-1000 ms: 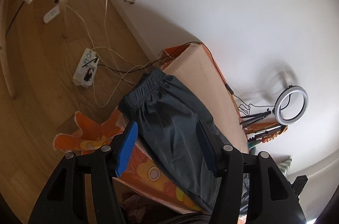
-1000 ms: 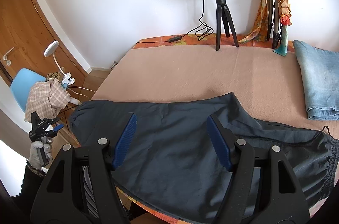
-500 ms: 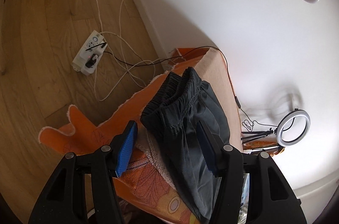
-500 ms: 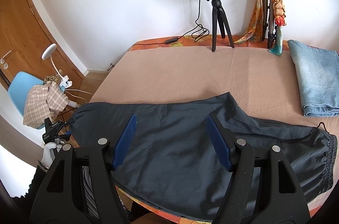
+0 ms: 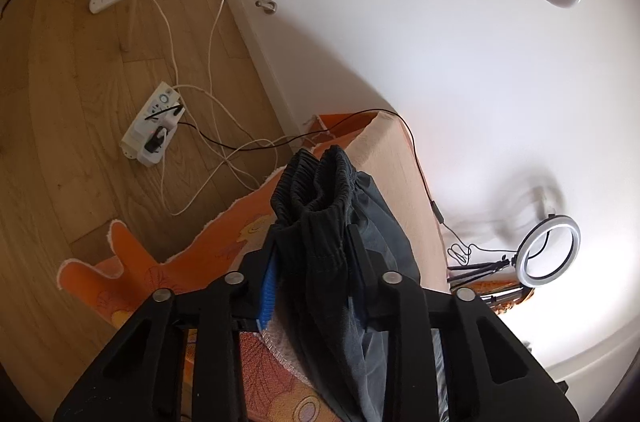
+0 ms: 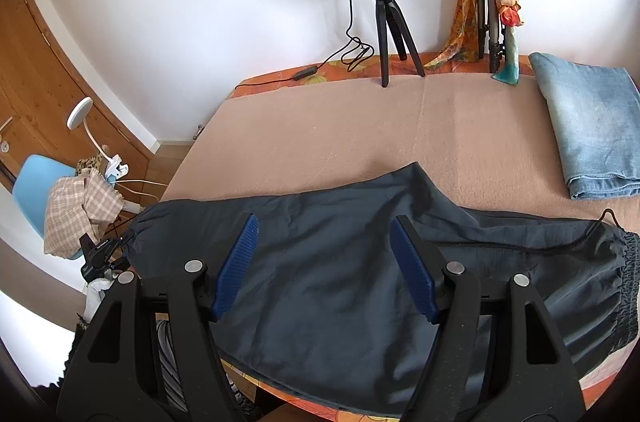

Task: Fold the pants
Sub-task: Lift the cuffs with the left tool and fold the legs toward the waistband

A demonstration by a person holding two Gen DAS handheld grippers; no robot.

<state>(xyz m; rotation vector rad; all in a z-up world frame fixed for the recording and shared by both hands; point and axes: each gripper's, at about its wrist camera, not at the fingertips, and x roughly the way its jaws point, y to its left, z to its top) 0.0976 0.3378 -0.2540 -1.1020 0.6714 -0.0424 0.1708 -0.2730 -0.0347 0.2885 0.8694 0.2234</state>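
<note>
Left wrist view: left hand-held gripper (image 5: 314,274) closing on the bunched elastic cuff of dark pants (image 5: 320,182) at the bed (image 5: 394,158) edge.

Right hand-held gripper (image 6: 324,270) hovers wide and empty over pants spread on the bed. Risk: a thick, uneven bunch may slip, or catch the orange cover (image 5: 224,250) beneath.

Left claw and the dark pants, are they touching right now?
Touching. In the left wrist view the left claw is closing on the bunched elastic end of the dark pants, and the fabric fills the space between both fingers.
</note>
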